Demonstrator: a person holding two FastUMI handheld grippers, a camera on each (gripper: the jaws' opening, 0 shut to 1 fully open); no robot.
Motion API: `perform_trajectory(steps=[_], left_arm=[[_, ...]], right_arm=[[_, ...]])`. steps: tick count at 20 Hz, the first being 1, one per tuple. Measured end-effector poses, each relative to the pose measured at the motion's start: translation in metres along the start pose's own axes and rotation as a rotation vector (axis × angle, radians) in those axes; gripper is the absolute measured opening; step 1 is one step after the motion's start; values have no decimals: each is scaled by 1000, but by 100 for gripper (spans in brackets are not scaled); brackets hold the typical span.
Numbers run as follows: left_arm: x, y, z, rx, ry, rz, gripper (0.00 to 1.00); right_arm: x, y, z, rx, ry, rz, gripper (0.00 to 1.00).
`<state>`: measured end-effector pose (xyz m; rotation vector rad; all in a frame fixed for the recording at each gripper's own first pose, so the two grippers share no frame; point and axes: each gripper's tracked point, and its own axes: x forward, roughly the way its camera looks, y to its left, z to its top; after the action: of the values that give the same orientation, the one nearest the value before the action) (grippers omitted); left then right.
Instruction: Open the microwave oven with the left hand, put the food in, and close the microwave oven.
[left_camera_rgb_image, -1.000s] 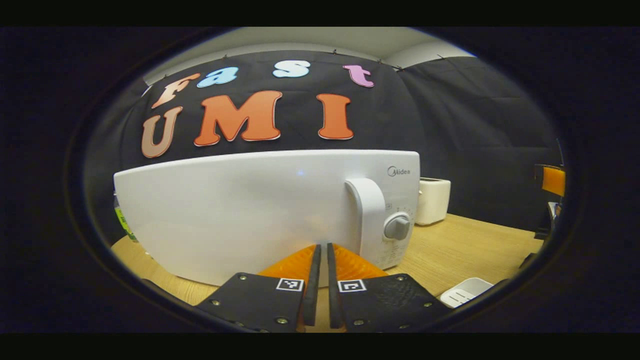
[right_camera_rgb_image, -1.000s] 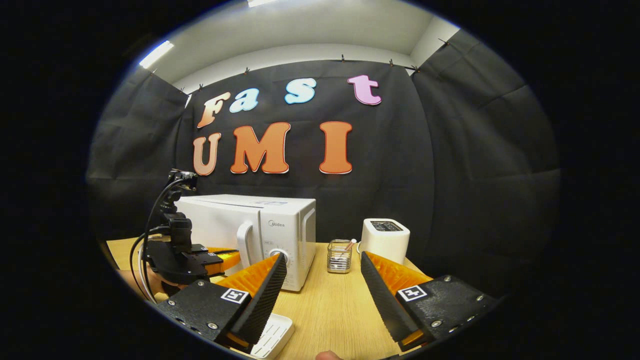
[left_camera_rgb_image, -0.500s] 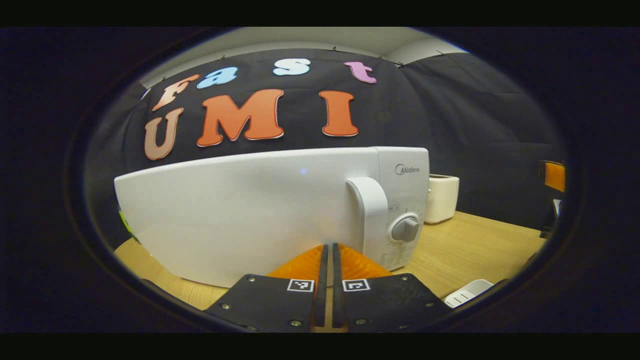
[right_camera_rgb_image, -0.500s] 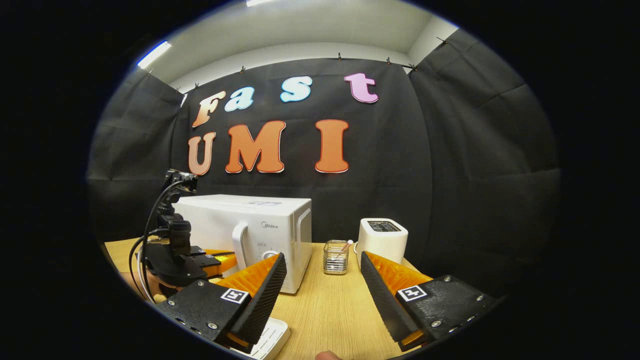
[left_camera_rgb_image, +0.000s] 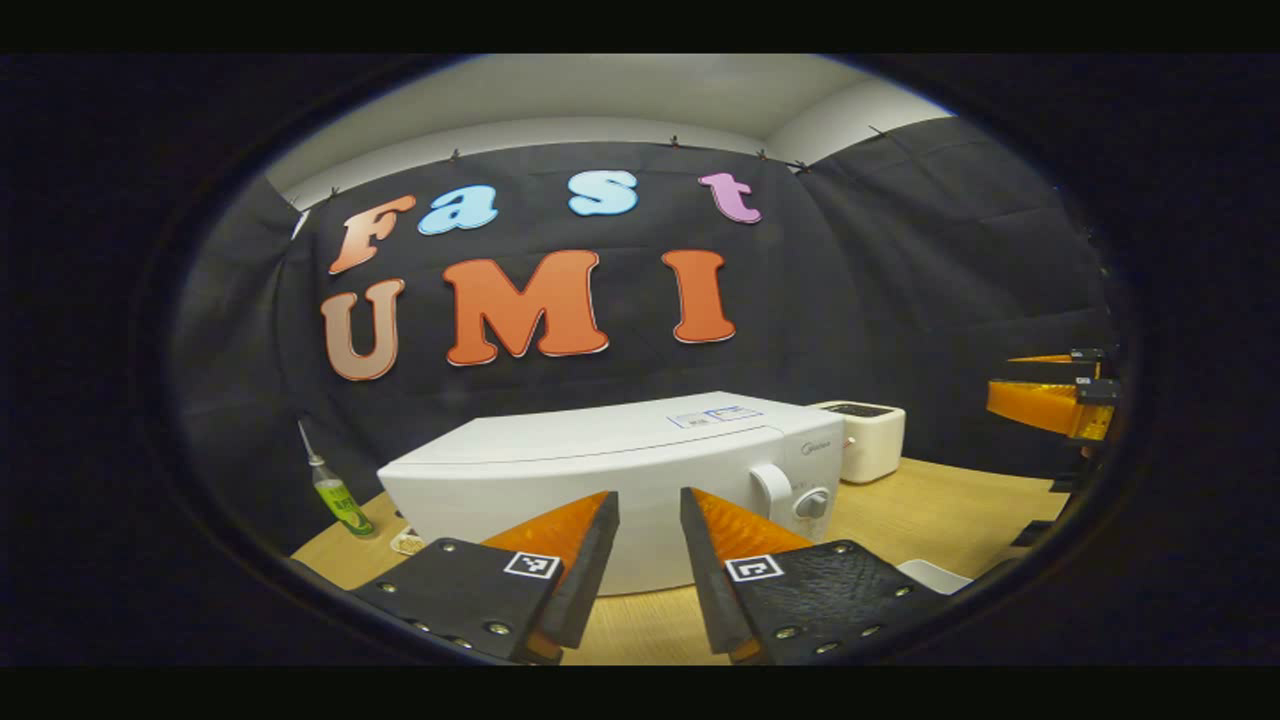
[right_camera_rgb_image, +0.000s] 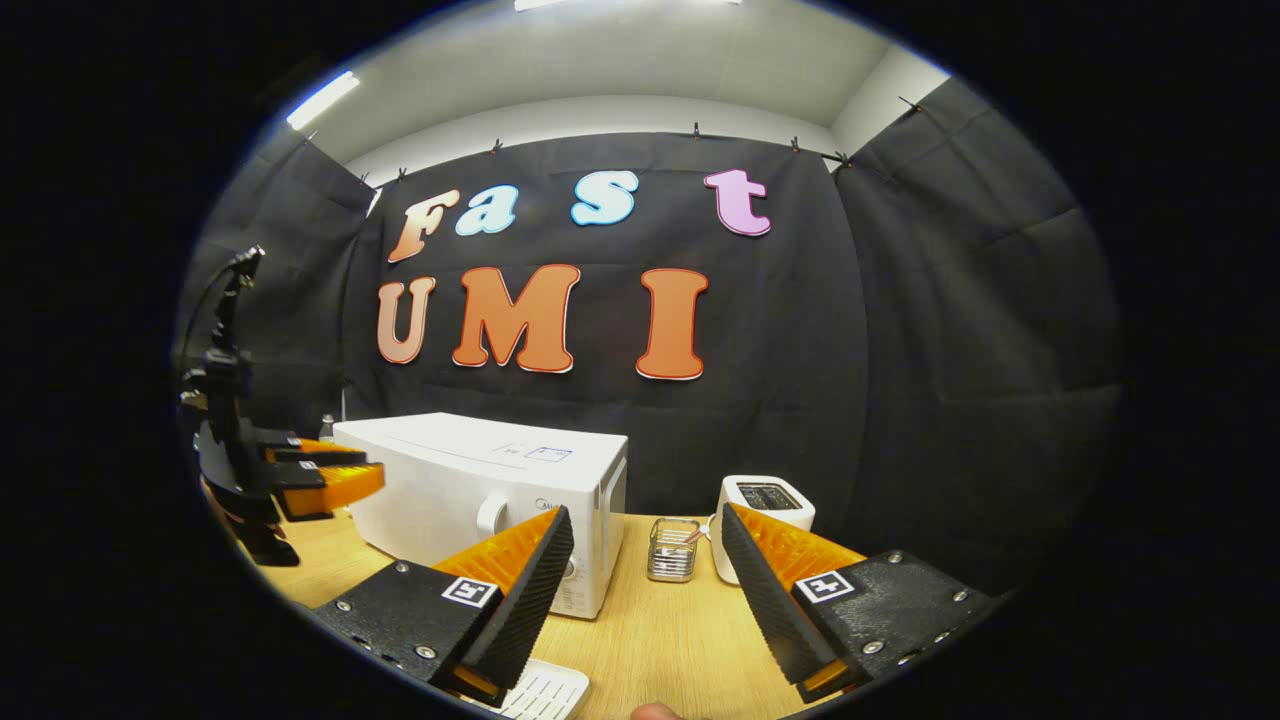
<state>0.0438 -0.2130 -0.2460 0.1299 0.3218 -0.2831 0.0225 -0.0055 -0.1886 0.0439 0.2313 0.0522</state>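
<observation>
Now the left gripper (left_camera_rgb_image: 648, 520) stood parted and empty at the bottom centre of the left gripper view, with the shut microwave (left_camera_rgb_image: 620, 470) just behind it on the table (left_camera_rgb_image: 950, 510). Lower in the right gripper view, the right gripper (right_camera_rgb_image: 648, 545) gaped wide, holding nothing; the microwave (right_camera_rgb_image: 480, 480) sat left of centre.

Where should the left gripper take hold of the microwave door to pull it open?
Grip the upright handle at the door's right edge, beside the dial. It stands proud of the flat door of the microwave, so come from the front with the left gripper, a finger on either side of the bar. Its jaws stand slightly apart; they probably need opening wider first.
</observation>
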Motion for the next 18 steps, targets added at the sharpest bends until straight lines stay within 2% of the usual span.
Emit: perform_trajectory(steps=[4,6,7,8,11,12,13,15,17,18], left_arm=[[-53,40,54,49,-72,56,64],[-74,63,74,34,-95,100,76],[-85,75,82,17,-100,118,79],[-95,86,91,4,-108,133,82],[-123,128,114,-6,-134,202,83],[-133,141,122,-17,-143,224,87],[-142,148,126,-39,-142,228,83],[-159,156,136,-82,-150,208,87],[-179,186,150,-89,-176,272,82],[-187,197,158,-89,-191,297,86]], right_arm=[[-5,26,41,-50,-51,26,93],[-9,35,63,-70,-70,33,93],[-12,40,76,-76,-89,39,97],[-14,46,90,-81,-106,47,94],[-21,57,122,-80,-141,61,95],[-22,60,130,-78,-146,67,95],[-24,63,136,-80,-145,73,95],[-28,63,151,-77,-154,78,95],[-31,61,168,-68,-178,73,96],[-31,62,175,-65,-189,72,94]])
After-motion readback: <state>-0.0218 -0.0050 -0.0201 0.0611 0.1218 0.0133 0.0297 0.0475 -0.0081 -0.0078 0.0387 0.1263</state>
